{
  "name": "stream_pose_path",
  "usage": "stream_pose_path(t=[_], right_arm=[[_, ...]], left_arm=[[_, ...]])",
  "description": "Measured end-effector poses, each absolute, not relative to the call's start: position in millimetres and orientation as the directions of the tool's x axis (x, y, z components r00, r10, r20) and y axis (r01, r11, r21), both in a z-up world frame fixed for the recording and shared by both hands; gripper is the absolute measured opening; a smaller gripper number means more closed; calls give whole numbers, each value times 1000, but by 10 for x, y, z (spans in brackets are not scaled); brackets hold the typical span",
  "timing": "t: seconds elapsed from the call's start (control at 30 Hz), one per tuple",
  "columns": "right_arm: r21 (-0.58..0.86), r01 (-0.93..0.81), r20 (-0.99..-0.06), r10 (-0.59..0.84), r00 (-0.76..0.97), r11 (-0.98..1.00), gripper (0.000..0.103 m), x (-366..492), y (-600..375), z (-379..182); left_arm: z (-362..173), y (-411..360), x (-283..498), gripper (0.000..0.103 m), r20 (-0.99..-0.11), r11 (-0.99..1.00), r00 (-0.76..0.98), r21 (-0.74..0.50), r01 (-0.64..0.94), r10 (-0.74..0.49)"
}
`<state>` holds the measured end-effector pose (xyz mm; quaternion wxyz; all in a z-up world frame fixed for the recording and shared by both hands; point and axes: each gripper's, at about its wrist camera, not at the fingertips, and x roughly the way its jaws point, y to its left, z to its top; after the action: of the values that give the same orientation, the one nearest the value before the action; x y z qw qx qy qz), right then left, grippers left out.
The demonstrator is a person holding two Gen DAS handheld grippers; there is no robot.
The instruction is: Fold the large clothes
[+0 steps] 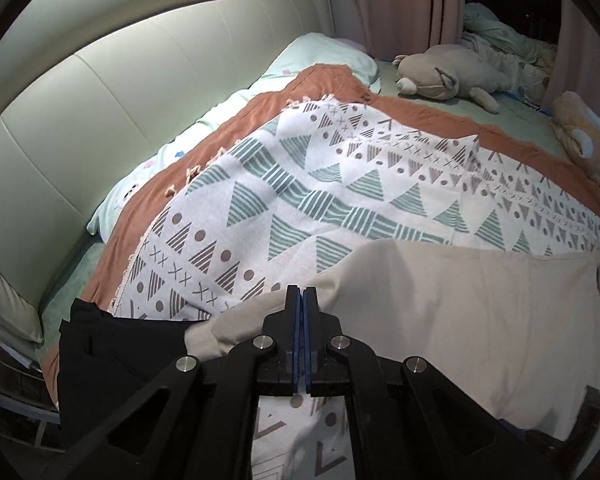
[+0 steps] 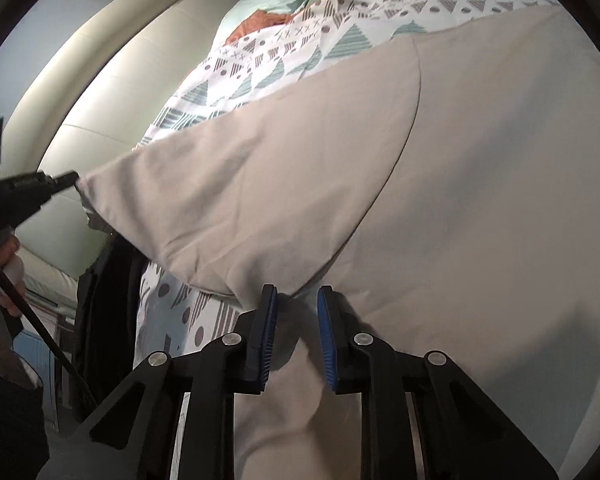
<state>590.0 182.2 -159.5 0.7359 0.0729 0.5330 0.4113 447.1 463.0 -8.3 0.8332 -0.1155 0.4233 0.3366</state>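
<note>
Beige garment [image 2: 440, 200] lies spread on the patterned blanket [image 1: 300, 184] on the bed, filling the near half of both views.

Left gripper [image 1: 300, 294]: jaws together, pinched on the garment's edge at 6 o'clock in its own view. From the right wrist it shows at 9 o'clock, nipping a corner that is drawn out to a point, likely lifted so the cloth stays taut for a fold.

Right gripper [image 2: 297, 300]: jaws a little apart, a fold of beige cloth between them at 6 o'clock; the blue pads [image 2: 327, 340] do not clearly press on it. Looks like a second hold being taken on the same near edge.

Black garment [image 1: 116, 352] at 8 o'clock by the bed edge, apart from the work. Plush toys [image 1: 444, 72] at 1 o'clock, well clear.

No brands, labels or legible writing seen.
</note>
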Motion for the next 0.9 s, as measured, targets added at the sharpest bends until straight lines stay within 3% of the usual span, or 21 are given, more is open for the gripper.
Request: stream_pose_path(t=[0.27,0.3,0.37,0.4,0.43,0.63,0.9], right_arm=[[593,-467,-705,703,92,656,18,6171,1640,-1547],[596,-464,-696,710,108,655,23,6193,1568,-1485],[605,-459,-675,725,138,651,49,6194,1425,-1365],[611,-451,-663,732,157,651,74,6199,1339,-1308],[617,-443,-652,738,175,651,78,6189,1250,-1270],[614,-390,-642,722,259,686,78,6170,780,-1169],[601,-365,-645,701,304,711,78,6019,287,-1017]], left_arm=[[483,4068,4629,2,-734,810,521,69,-582,437],[560,3981,4644,2,-723,819,540,63,-570,431],[688,3816,4661,2,-708,839,578,39,-542,406],[746,3716,4669,2,-700,850,593,37,-525,397],[799,3605,4686,2,-695,863,607,40,-503,386],[662,3309,4793,2,-744,901,579,71,-428,334],[-275,3370,4763,3,-847,900,507,-86,-427,160]])
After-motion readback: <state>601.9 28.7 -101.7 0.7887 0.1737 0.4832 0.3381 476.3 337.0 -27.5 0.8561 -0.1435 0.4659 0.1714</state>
